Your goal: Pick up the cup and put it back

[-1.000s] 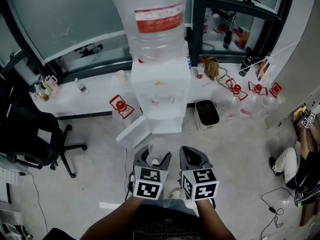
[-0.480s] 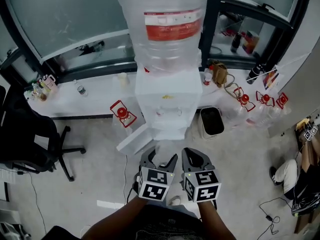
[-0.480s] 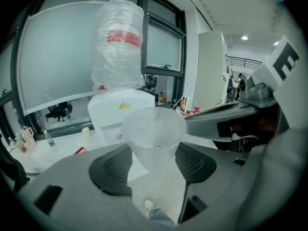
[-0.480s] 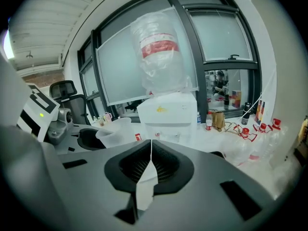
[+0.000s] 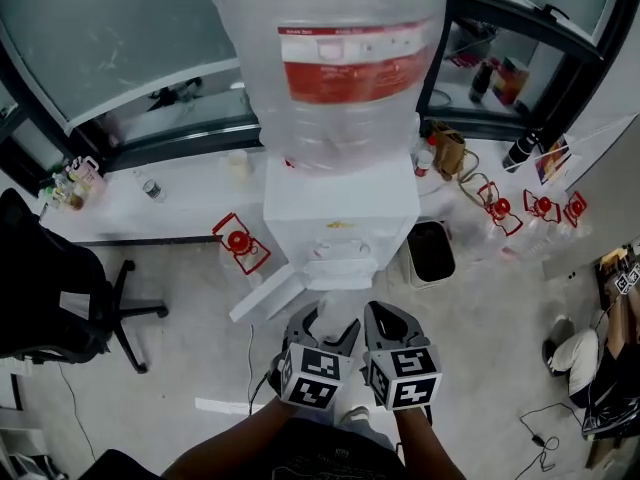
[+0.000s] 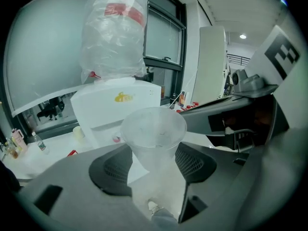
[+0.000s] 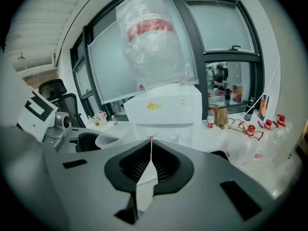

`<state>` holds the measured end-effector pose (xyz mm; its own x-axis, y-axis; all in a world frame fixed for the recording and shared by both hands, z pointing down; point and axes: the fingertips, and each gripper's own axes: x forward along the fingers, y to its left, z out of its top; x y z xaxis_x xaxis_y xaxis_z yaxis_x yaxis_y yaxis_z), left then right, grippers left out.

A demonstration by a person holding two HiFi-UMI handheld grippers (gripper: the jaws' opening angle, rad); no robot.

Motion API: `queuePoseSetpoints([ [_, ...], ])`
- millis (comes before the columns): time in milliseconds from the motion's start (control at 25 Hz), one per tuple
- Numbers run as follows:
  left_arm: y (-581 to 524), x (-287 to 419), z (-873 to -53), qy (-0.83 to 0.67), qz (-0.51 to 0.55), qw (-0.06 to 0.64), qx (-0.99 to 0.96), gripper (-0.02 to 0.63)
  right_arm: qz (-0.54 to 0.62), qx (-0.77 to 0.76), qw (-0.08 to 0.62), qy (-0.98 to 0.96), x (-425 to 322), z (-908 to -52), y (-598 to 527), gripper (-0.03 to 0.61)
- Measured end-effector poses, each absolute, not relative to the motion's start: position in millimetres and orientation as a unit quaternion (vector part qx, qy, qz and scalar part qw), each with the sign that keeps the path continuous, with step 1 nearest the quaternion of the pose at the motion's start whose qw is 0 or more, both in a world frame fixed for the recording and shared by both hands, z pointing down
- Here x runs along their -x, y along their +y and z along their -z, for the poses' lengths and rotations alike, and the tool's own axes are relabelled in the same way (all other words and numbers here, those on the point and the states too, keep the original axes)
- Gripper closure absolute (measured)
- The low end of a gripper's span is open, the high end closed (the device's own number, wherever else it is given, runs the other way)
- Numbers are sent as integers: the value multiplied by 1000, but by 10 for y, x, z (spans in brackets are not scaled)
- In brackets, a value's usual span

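A clear plastic cup (image 6: 153,134) stands upright between the pads of my left gripper (image 6: 153,159), which is shut on it just below the rim. In the head view the cup (image 5: 333,306) and left gripper (image 5: 325,324) hang right in front of the white water dispenser (image 5: 340,213), below its taps. A big water bottle (image 5: 330,58) with a red label sits on top of it. My right gripper (image 5: 388,320) is close beside the left one. Its jaws meet with nothing between them (image 7: 150,143).
The dispenser's lower door (image 5: 268,293) hangs open to the left. A black bin (image 5: 432,252) stands to its right, with red-capped clear bottles (image 5: 530,208) on the floor beyond. A black office chair (image 5: 60,298) is at the left. A person (image 5: 590,363) sits at the far right.
Both grippers have come closer to the dispenser, which now fills more of the head view. The cup stays held in the left gripper. The right stays shut.
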<state>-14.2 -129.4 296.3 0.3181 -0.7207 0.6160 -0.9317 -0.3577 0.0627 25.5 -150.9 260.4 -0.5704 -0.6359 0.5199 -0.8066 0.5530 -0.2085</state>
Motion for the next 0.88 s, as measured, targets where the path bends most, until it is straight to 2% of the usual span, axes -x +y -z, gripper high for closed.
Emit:
queuePoseSetpoints([
  [360,-1557,105,-3467,-528,-258,225,-777,337,-226,-406,211,-860,-247,-3090,-1777,557],
  [880,-1737,72,-4712,-536,-271,220,-769,337,-215,-382,217,-872,-250,-4290,-2024,557],
])
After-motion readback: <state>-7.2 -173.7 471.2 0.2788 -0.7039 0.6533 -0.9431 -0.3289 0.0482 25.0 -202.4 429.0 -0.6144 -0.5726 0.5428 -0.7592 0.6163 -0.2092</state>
